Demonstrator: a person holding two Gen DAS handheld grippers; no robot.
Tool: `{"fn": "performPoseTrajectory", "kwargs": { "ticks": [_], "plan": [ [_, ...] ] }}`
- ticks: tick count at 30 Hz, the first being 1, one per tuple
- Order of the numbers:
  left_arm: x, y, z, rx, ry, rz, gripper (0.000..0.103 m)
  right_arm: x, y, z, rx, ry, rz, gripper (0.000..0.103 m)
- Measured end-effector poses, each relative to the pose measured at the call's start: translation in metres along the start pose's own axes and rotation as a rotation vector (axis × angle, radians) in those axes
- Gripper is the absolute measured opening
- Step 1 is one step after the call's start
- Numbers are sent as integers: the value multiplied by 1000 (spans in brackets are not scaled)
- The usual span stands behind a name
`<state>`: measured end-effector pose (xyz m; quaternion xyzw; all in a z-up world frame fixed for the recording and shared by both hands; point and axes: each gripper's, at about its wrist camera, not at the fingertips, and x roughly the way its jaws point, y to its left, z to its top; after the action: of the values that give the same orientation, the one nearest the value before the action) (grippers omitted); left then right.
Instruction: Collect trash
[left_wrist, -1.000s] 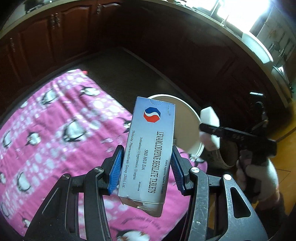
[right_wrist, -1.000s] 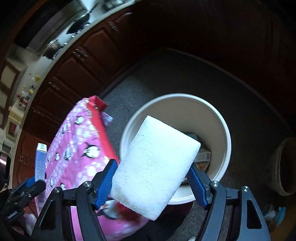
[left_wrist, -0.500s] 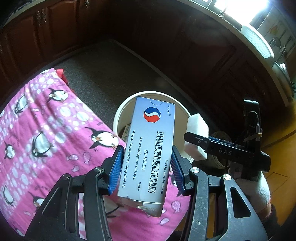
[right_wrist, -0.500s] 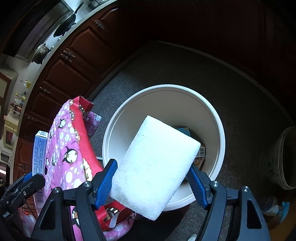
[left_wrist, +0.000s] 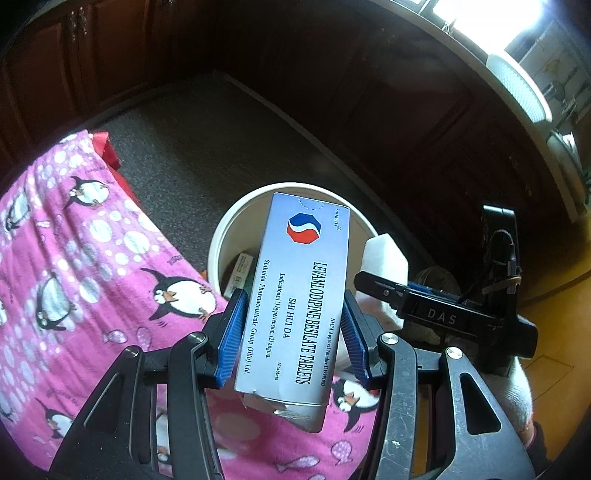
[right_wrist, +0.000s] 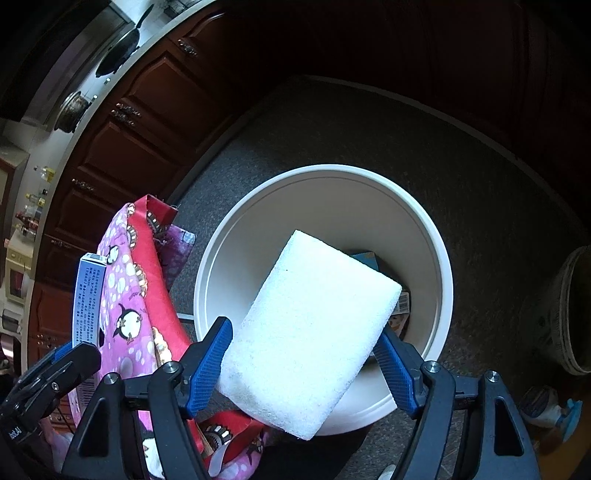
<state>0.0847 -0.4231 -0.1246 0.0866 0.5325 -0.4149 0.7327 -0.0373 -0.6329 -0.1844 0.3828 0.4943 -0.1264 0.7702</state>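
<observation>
Two hand-held tongs hover over a white round bin (right_wrist: 439, 266) that stands on a dark grey speckled floor (right_wrist: 498, 192), beside a pink penguin-print cloth (left_wrist: 74, 280).

The right tongs (right_wrist: 301, 365) carry a white sponge block (right_wrist: 314, 332). Their blue pads (right_wrist: 207, 365) have just been spreading, and the block sits between them. The left pad touches the block's side; the right pad is partly hidden behind it, so whether the block is pinched or already let go cannot be told. The block's long axis points away from the tongs and down toward the bin's open mouth, and most of it lies over the bin's inside. At the bin's bottom a few small boxes show, half hidden by the sponge.

The left tongs (left_wrist: 291, 339) pinch a silver-blue tablet box (left_wrist: 299, 295) on both long sides. The box stands lengthwise along the fingers, its far end reaching over the near rim of the bin. From this view the right tongs appear at the right, sponge end over the bin's far side.

The right tongs look nearer to the drop: the sponge hangs straight above the opening, so it should fall inside. The tablet box likely needs to go a little farther over the rim before it is freed.
</observation>
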Motion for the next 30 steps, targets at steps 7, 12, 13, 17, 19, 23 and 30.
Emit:
{"fn": "performPoseTrajectory", "kwargs": {
  "ticks": [7,12,13,17,19,23,30],
  "plan": [
    [8,2,-4,-33,2,-62,68,-1,-3,-3,6,-13,15,89],
    [3,7,-6,-38,-3,-57,69,-11,-4,-12,17,-27,31,89],
    [1,8,-7,-37,-7,-52,69,-12,-3,-14,12,-29,30,89],
    [-13,7,-16,-26,-56,-11,69,-24,7,-23,-27,-58,22,89],
    [-22,7,-21,-22,-82,17,69,-32,17,-29,-57,-90,11,89],
    [-45,12,-33,-38,-136,50,69,-50,35,-40,-107,-162,3,89],
    [-81,17,-50,-43,-214,136,69,-84,62,-59,-159,-302,-34,89]
  ]
}}
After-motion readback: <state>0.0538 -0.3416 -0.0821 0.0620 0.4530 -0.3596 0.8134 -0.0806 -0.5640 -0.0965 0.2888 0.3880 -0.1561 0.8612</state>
